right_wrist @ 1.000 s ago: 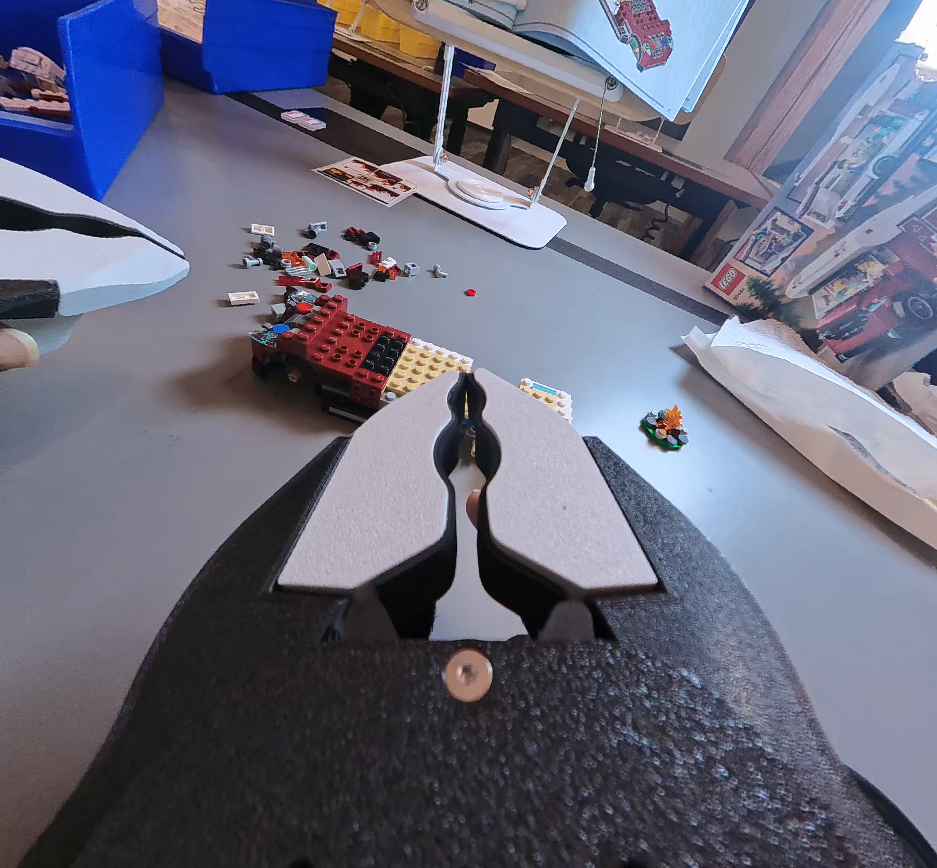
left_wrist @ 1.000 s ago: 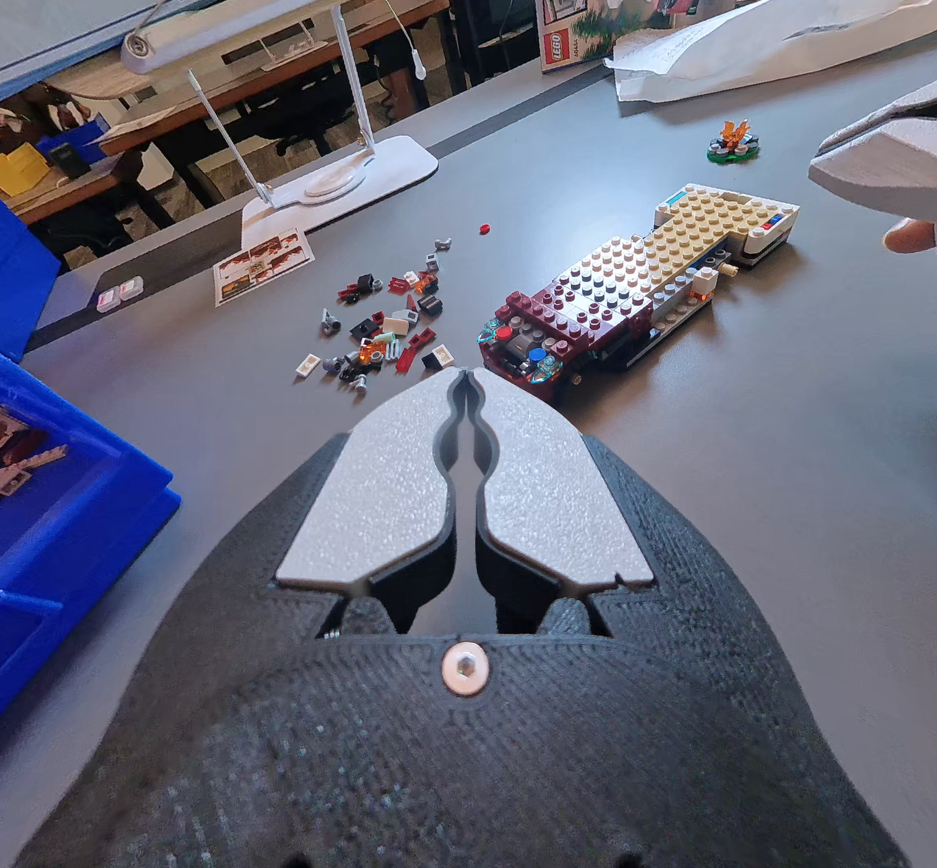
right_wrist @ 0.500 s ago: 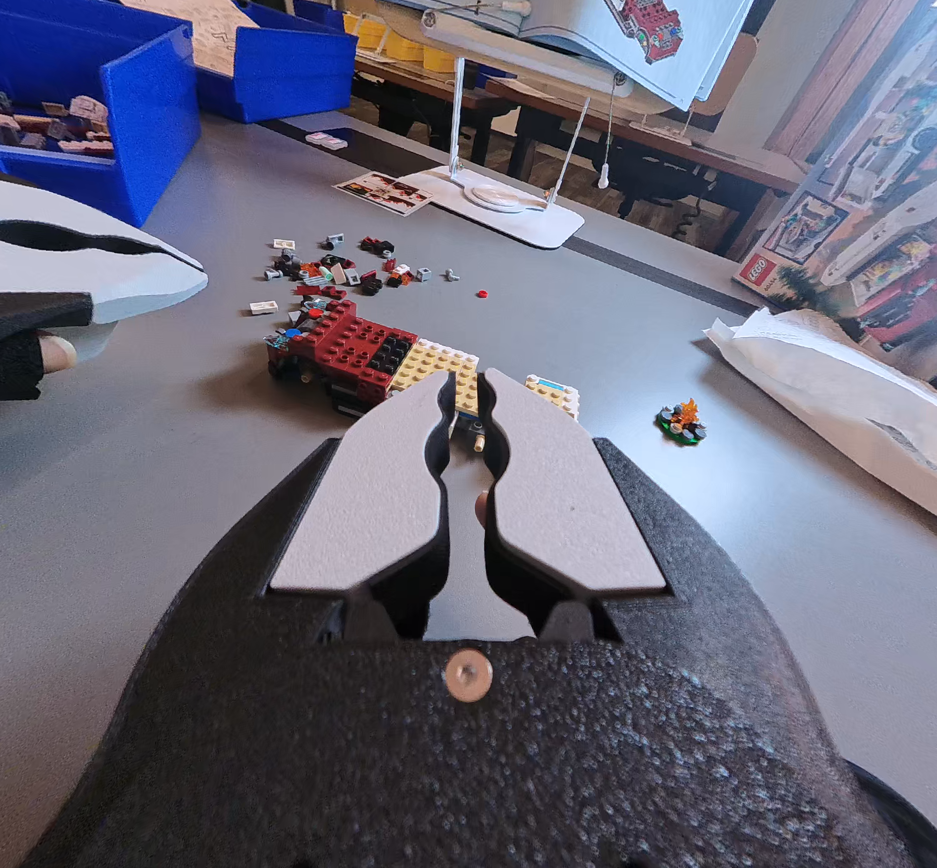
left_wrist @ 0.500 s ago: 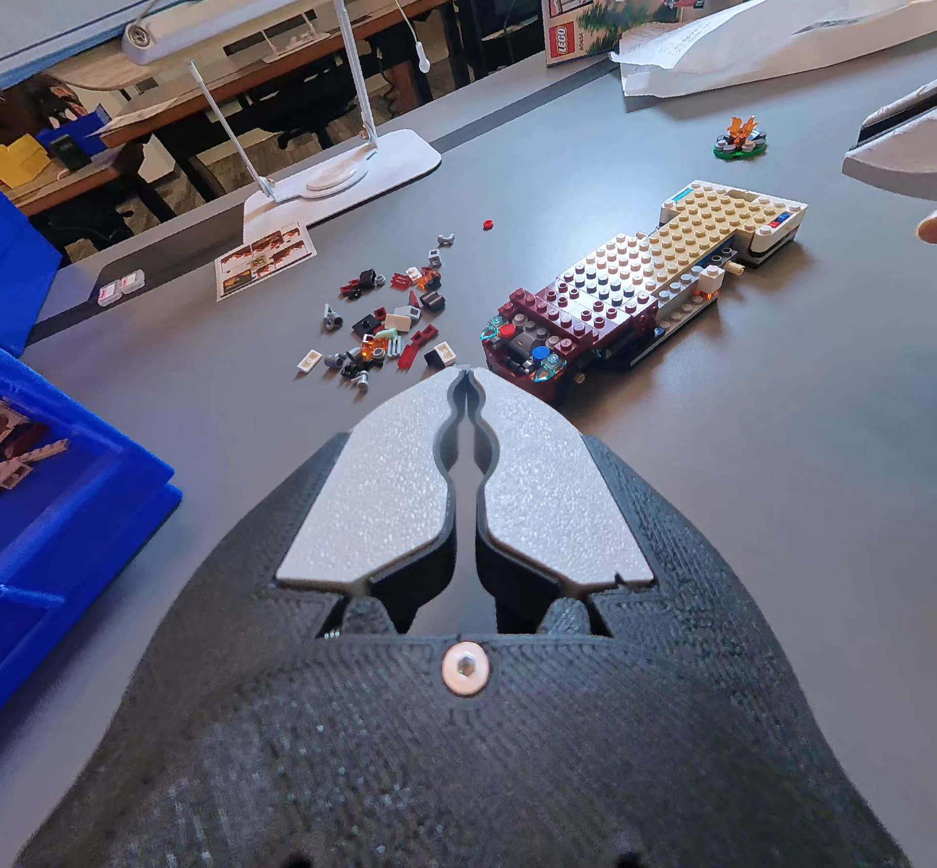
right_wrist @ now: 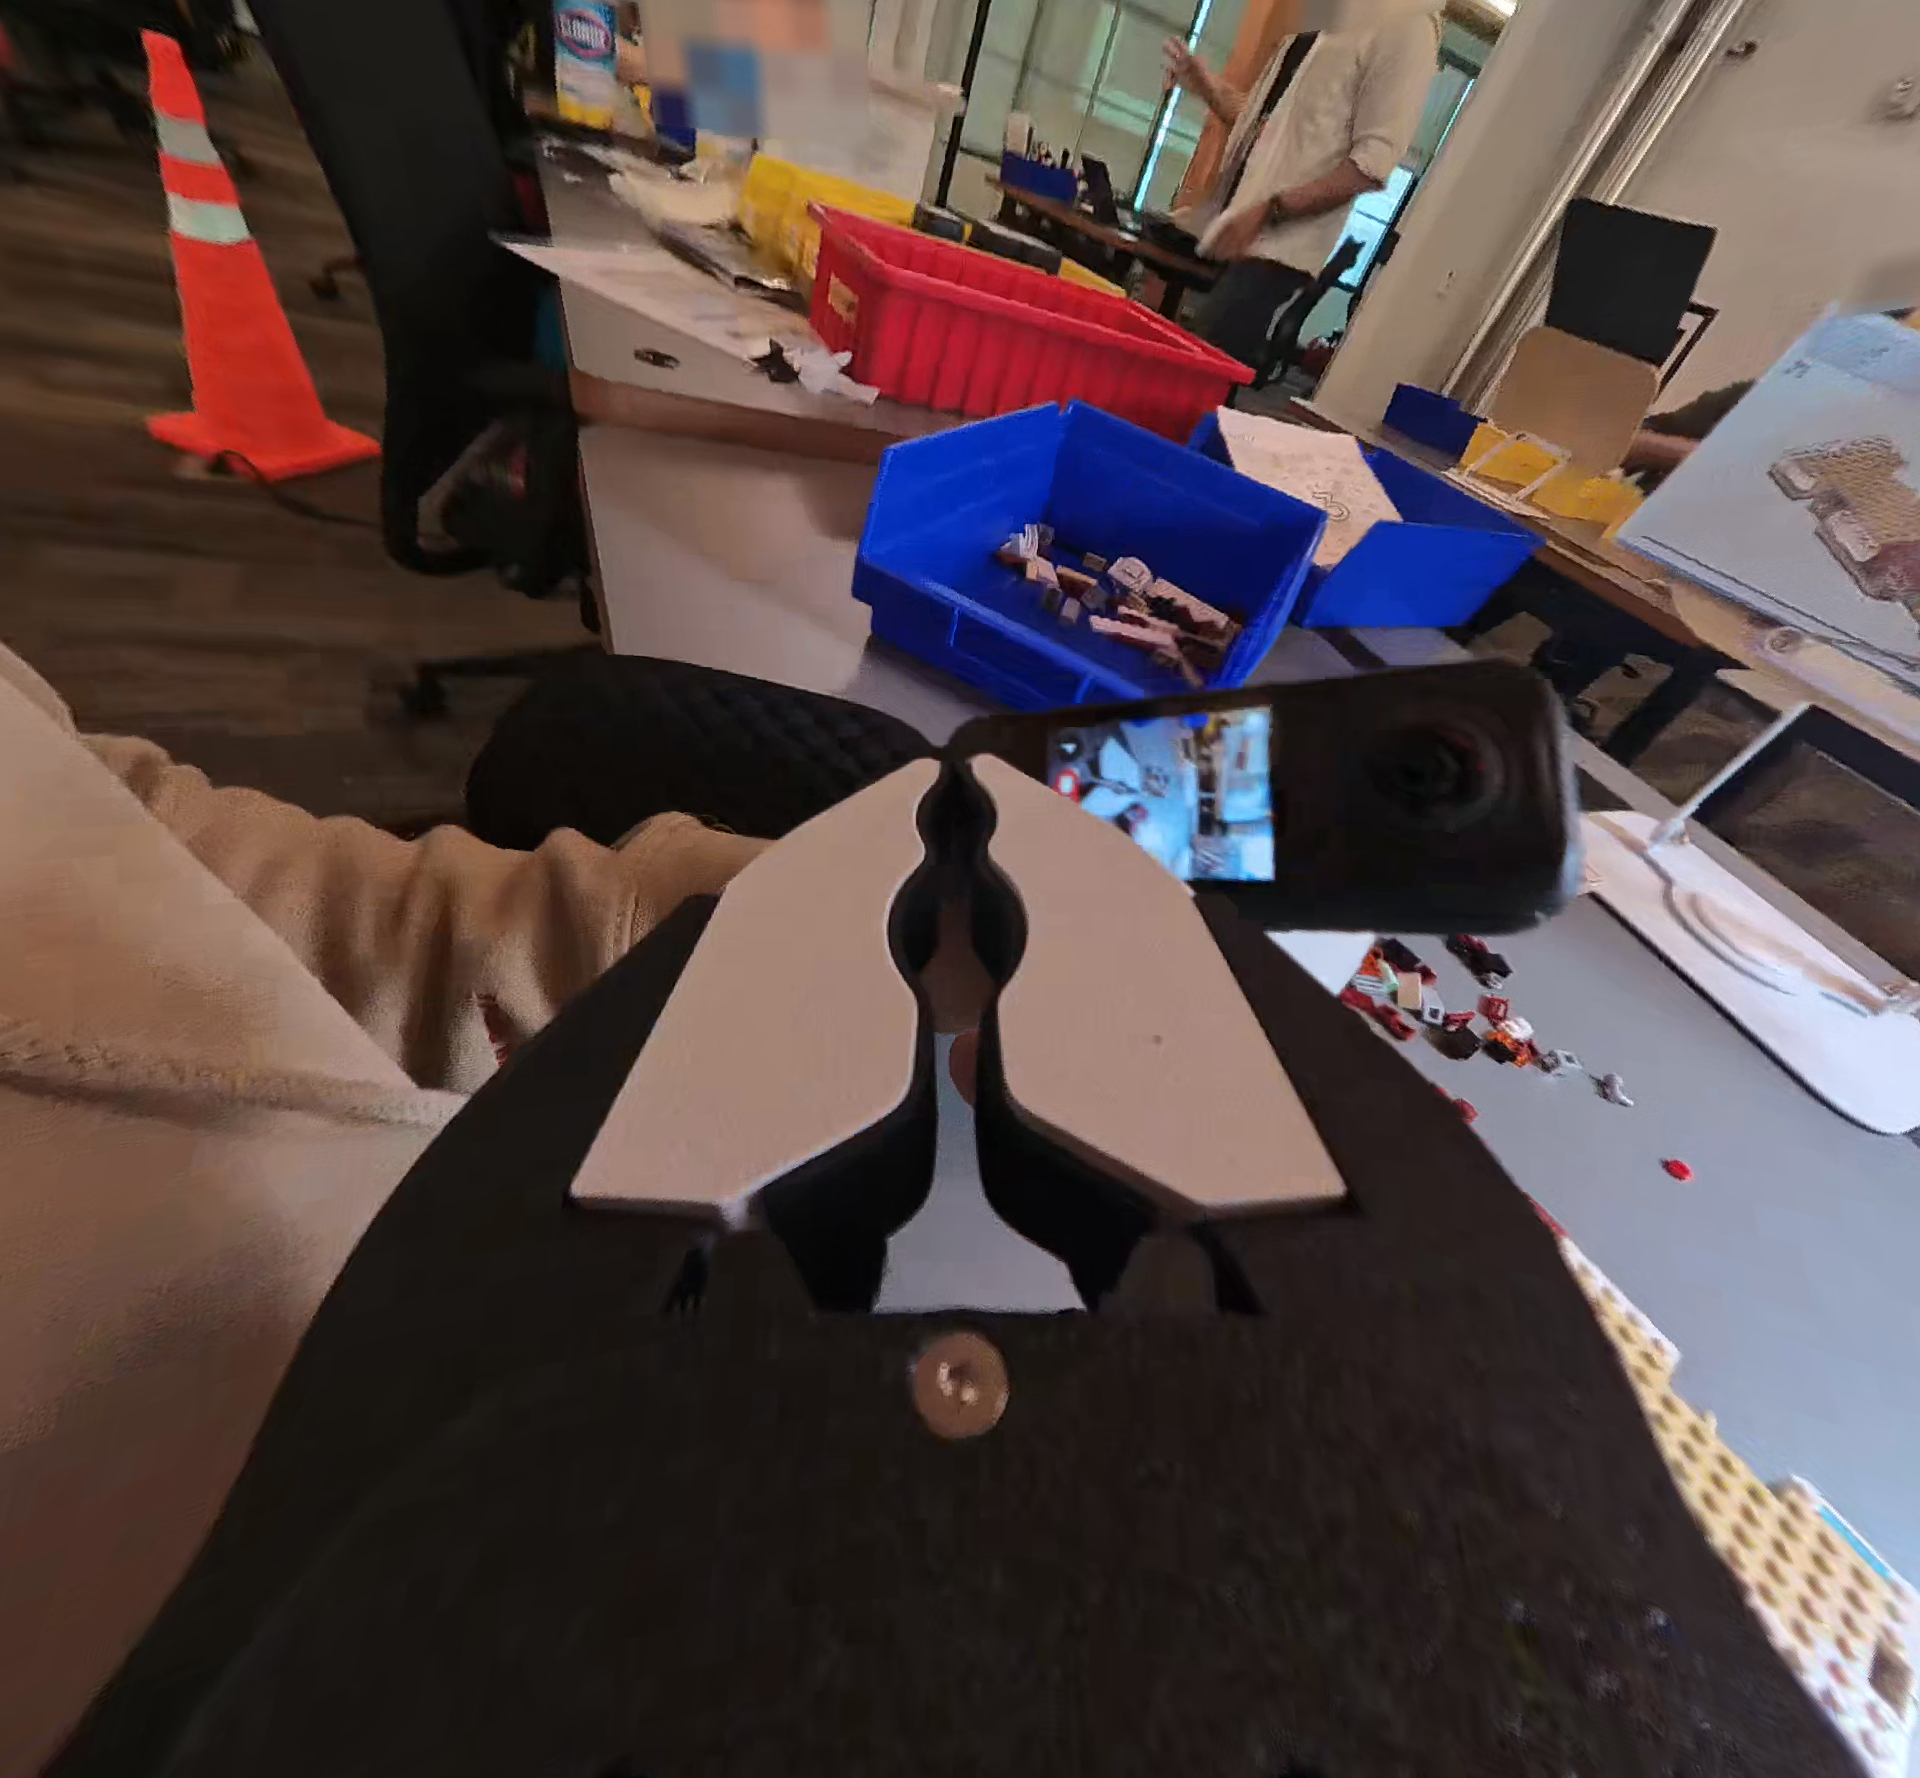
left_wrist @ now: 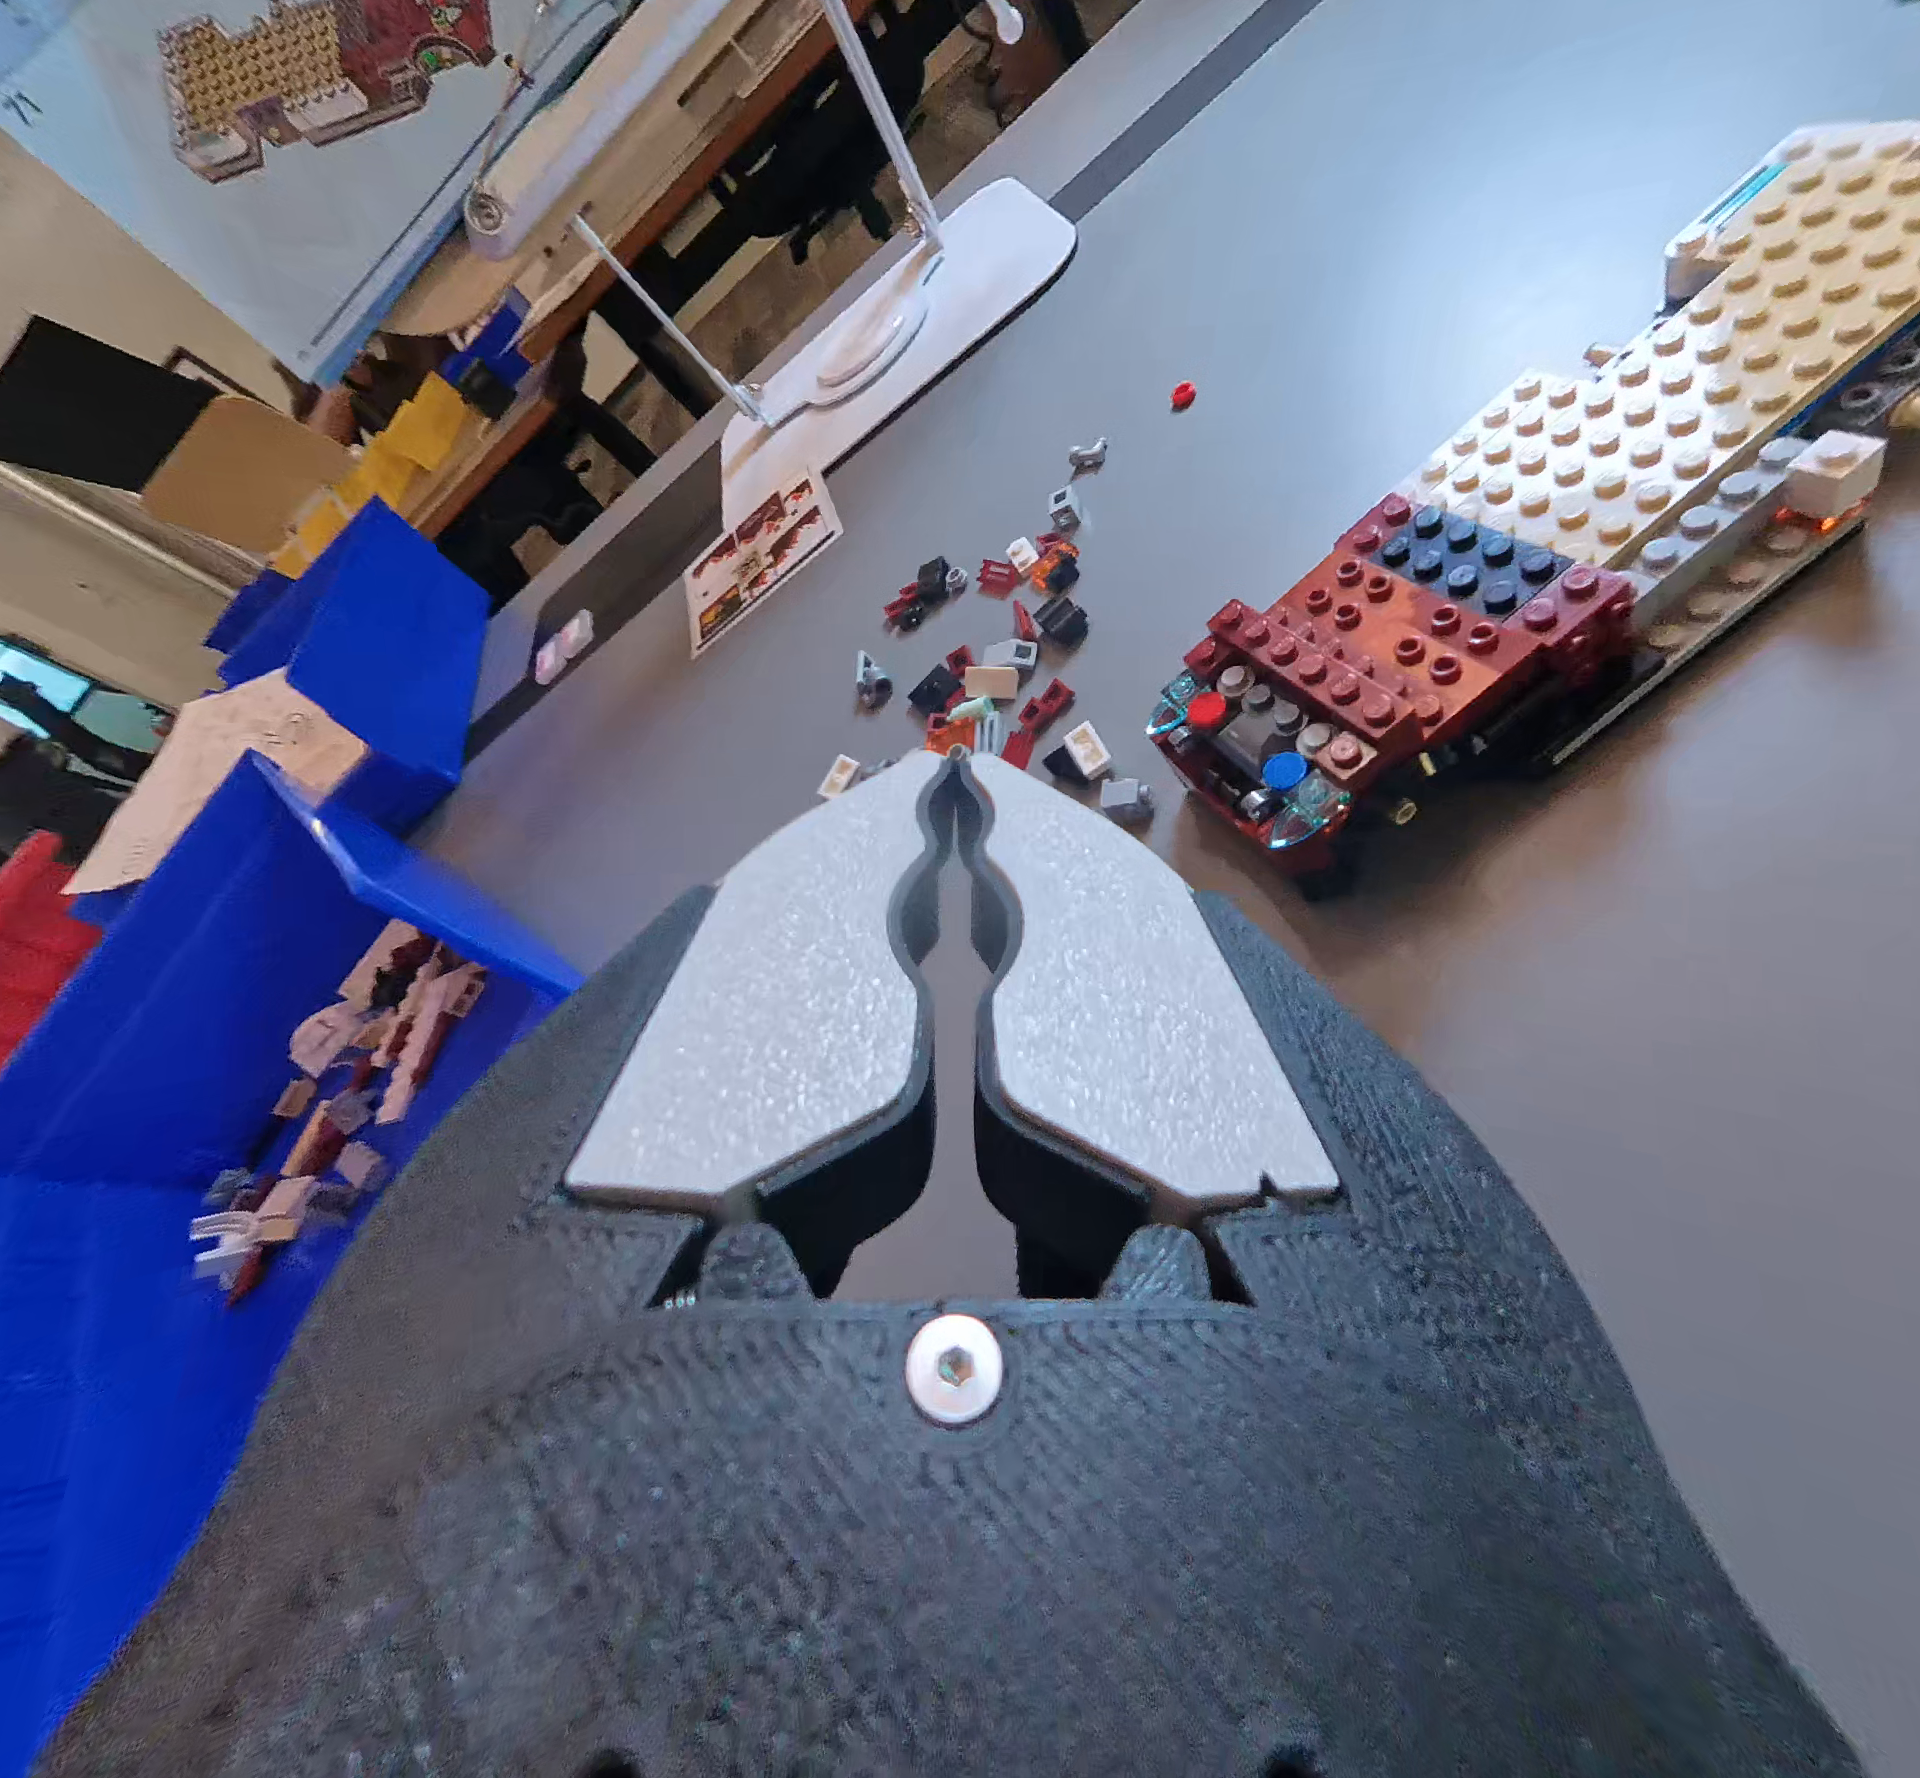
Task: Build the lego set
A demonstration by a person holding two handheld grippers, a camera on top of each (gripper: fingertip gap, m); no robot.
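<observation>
The left gripper [left_wrist: 954,764] was closed on nothing above the scattered loose bricks [left_wrist: 997,648] on the worktop [left_wrist: 1558,1105], light, rigid, best pinched by flat sides, while the right gripper [right_wrist: 958,768], likewise closed and empty, pointed toward the blue bin [right_wrist: 935,523].
</observation>
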